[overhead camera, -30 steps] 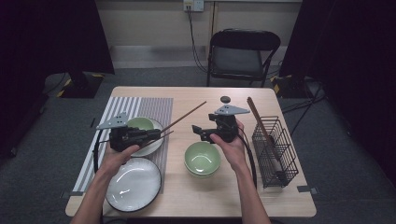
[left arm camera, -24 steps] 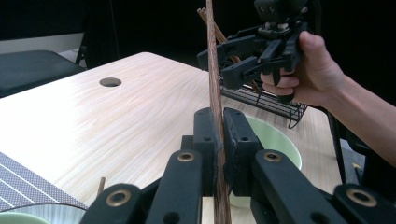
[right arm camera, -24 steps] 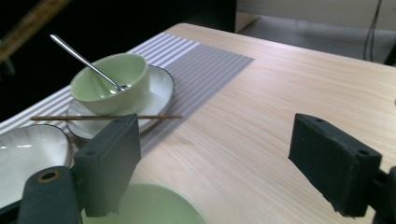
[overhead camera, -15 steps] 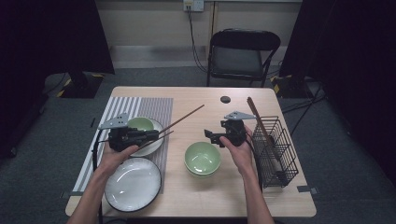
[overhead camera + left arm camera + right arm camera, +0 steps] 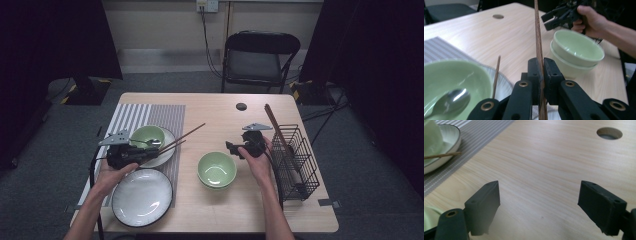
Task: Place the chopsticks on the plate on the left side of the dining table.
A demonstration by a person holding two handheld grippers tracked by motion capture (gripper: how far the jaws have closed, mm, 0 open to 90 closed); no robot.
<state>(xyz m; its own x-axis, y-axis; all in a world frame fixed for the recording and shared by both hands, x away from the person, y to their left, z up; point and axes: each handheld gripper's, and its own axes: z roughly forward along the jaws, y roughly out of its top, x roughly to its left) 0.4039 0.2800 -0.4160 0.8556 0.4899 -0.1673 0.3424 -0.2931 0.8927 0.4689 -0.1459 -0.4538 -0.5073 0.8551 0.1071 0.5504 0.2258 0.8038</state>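
Evidently thin, brown, wooden chopstick [image 5: 538, 47], straight.

The high view looks down and forward over my table [image 5: 220, 110]. My left gripper view sits close behind my clamped jaws, facing the bowl [image 5: 576, 48] beyond them. My right gripper view hovers near the tabletop; both show its hole [image 5: 609, 133].

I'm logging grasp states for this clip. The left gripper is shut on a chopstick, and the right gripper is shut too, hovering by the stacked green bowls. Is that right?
Not quite. The right gripper is open: the right gripper view shows its jaws wide apart over bare table. The rest holds: the left gripper is shut on a chopstick, and the right gripper hovers by the stacked green bowls.
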